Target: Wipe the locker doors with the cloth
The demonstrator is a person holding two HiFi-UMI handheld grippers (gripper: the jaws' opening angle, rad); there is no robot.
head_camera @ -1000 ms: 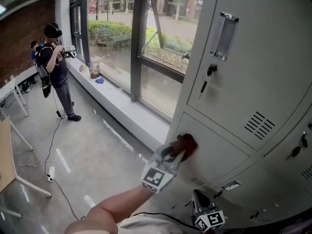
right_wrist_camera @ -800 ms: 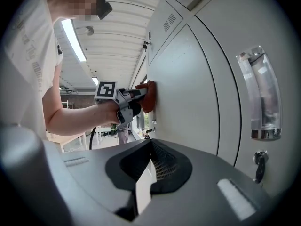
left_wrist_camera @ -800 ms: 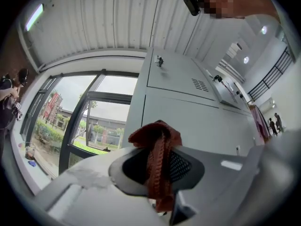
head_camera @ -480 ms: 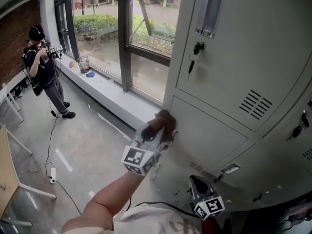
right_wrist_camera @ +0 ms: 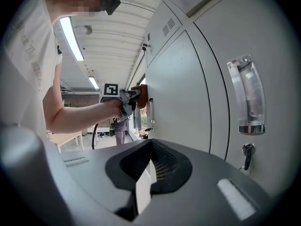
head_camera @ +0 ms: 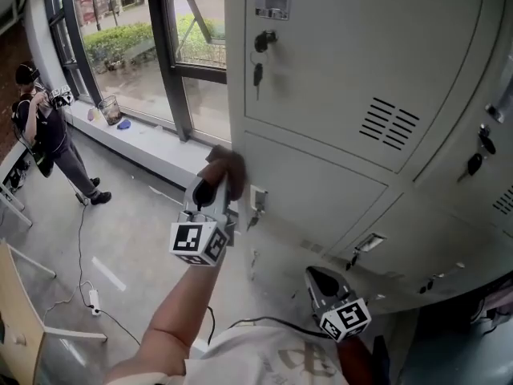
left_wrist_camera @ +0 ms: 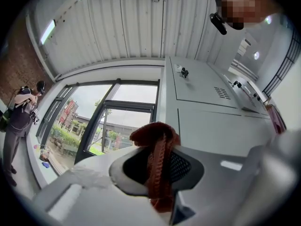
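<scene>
At the far left another person is standing by the window, well apart from me. I am reaching my left gripper up and out toward the grey lockers, and its jaws are clamping the rust-brown cloth – in the left gripper view the knitted fold is bulging out past the jaw tips and hanging down between them. I am pressing that cloth against the left edge of the lower locker door, just above and beside the small label holder on the same door. Above it, the upper locker door is showing a key dangling from its lock and a patch of vent slots further right. I am holding my right gripper low and close to my body, beneath the lockers and apart from them – its jaws are sitting narrow, with only a thin pale sliver between them and nothing gripped. From the right gripper view the cloth is showing as touching the door face. More locker doors are curving away at the right edge.
</scene>
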